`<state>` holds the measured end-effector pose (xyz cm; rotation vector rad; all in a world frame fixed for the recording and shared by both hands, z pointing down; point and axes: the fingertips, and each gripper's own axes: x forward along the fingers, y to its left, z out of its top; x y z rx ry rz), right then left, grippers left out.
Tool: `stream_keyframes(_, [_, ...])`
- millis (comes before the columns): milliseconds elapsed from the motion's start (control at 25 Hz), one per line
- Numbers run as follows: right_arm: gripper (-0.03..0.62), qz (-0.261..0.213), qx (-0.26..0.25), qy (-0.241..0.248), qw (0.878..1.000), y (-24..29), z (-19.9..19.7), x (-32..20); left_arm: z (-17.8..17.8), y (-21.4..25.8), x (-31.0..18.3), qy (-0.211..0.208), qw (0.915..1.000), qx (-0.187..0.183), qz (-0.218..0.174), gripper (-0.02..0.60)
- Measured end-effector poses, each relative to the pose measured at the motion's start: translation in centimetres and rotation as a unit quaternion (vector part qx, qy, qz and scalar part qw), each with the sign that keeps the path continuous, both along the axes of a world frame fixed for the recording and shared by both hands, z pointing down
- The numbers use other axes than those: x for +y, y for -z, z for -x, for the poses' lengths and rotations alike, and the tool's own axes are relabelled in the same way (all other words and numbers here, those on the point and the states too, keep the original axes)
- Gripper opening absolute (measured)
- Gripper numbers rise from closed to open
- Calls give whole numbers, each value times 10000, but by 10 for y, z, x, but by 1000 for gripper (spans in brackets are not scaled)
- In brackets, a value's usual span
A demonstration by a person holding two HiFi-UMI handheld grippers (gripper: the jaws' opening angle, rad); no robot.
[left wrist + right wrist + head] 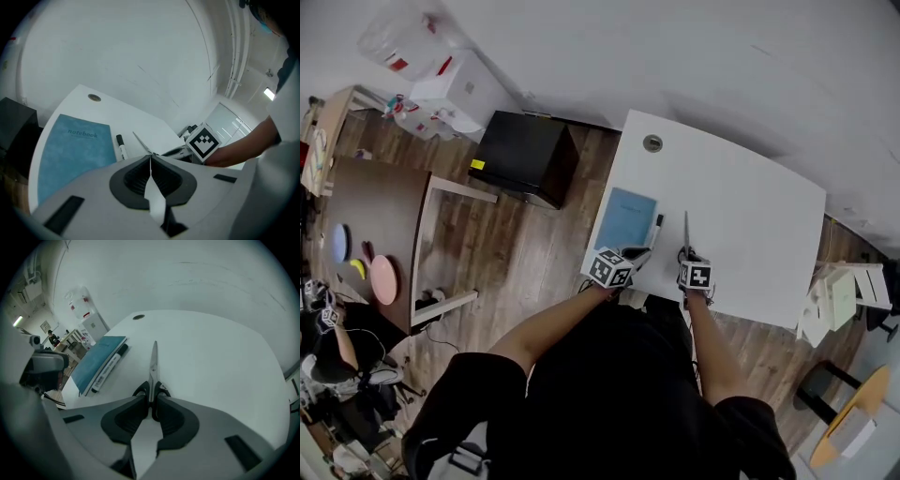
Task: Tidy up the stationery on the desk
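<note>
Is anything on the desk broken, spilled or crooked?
Nothing stands out. The blue notebook lies flat on the white desk, with the marker right beside it and roughly parallel. The scissors are closed, with their handles pinched by the right gripper and the blades pointing away. No spill or damage shows.

White counter (750, 202) in a bare room with a wood floor (525, 258)

The counter stands against a plain white wall (694, 56), with a round grommet (652, 142) near its far corner. To its left a black cabinet (525, 155) sits on the planks. Farther left are a brown table (375, 202) and stacked white boxes (455, 89). A round wooden tabletop (853, 422) shows at the right.
</note>
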<state>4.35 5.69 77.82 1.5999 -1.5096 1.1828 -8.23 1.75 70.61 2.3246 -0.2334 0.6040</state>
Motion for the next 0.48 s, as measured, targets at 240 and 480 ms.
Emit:
stream_keyframes(240, [92, -84, -23, -821, 9966, -3, 54, 12, 26, 0, 7, -229, 9997, 105, -3, 19])
stream_keyframes(480, [92, -211, -21, -1455, 9891, -4, 66, 12, 40, 2, 13, -307, 9993, 205, -35, 19])
